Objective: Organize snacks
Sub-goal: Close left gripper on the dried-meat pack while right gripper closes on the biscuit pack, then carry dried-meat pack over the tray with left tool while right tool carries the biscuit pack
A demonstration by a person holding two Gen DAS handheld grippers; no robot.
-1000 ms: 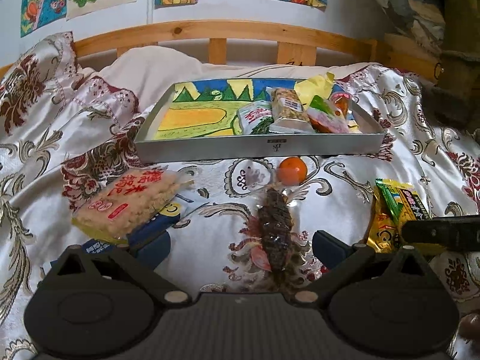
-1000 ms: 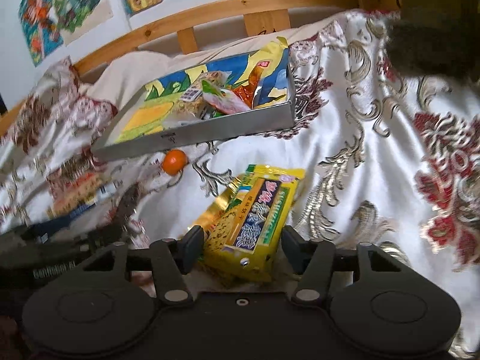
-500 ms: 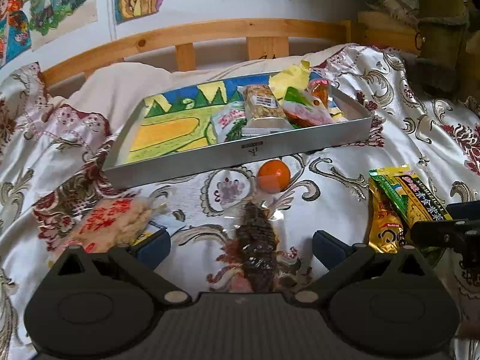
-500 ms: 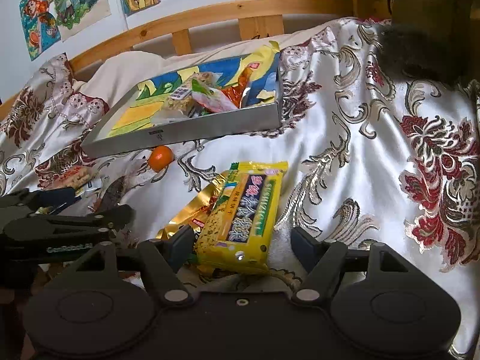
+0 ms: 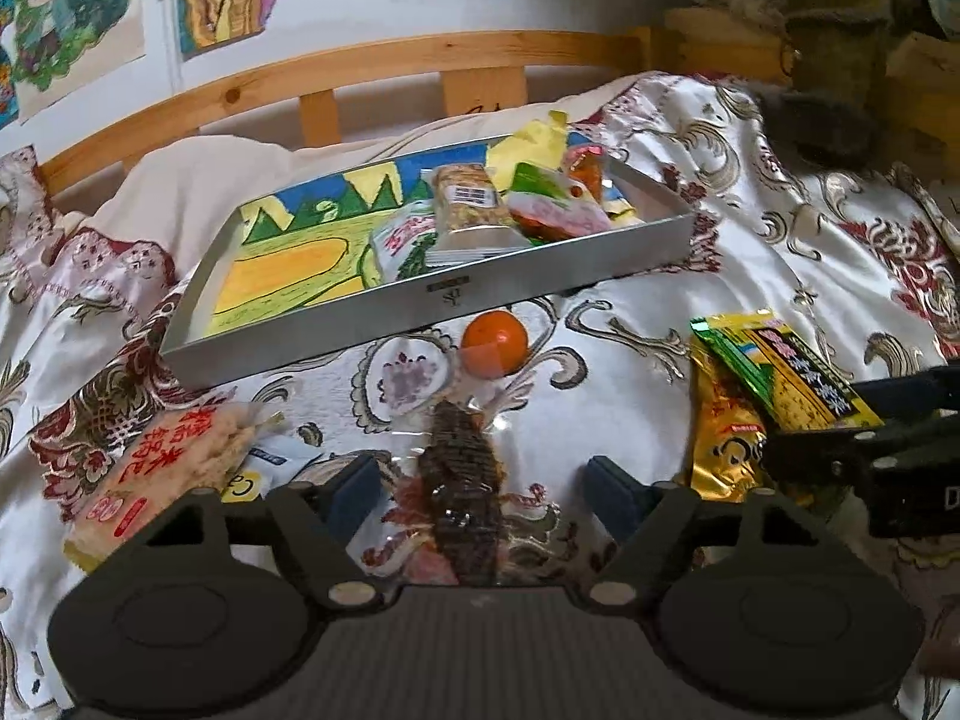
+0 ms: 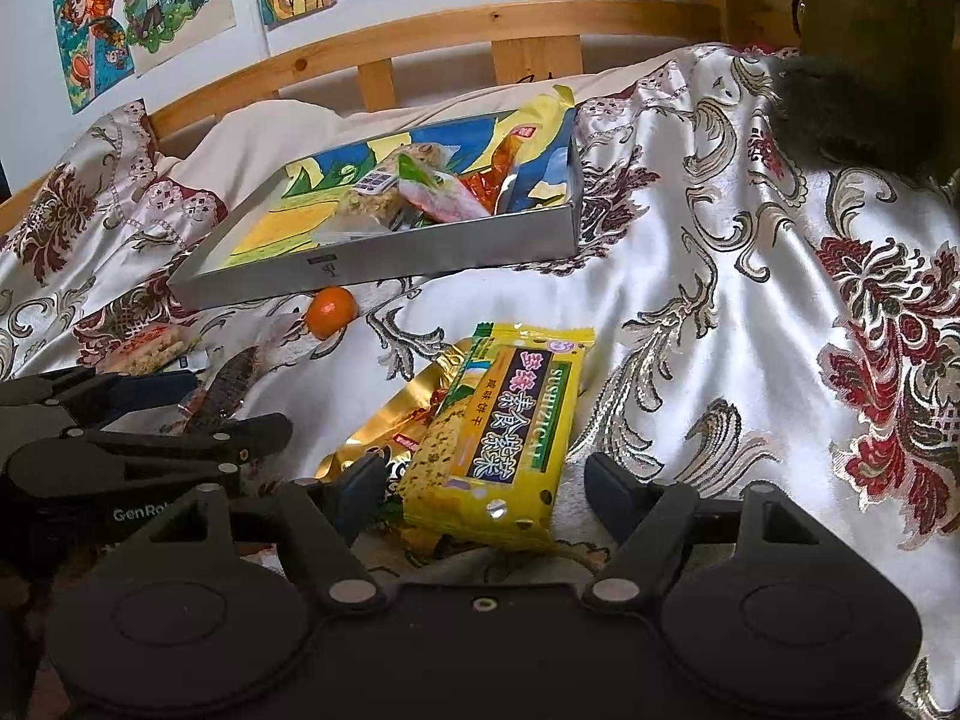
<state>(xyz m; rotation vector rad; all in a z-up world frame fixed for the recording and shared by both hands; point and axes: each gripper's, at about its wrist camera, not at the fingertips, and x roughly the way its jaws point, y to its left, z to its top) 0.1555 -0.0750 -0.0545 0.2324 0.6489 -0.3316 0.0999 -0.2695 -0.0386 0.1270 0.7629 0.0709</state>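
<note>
Satin bedspread [image 5: 750, 276], patterned, held loose snacks in front of a grey tray [image 5: 420, 306] already part filled. The left gripper [image 5: 483, 483] straddled a dark bar [image 5: 459, 480] in clear wrap, long axis running straight away between the jaws — jaws just narrowing, pads not yet touching. The right gripper [image 6: 483, 489] had been widening, open around a yellow packet [image 6: 498, 438], also lengthwise.

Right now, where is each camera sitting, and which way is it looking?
Left wrist: on the left gripper, looking along its fingers at the dark snack; right gripper at the right edge.
Right wrist: on the right gripper, over the yellow packet; left gripper at the left.
Shared: tray, orange ball.
</note>
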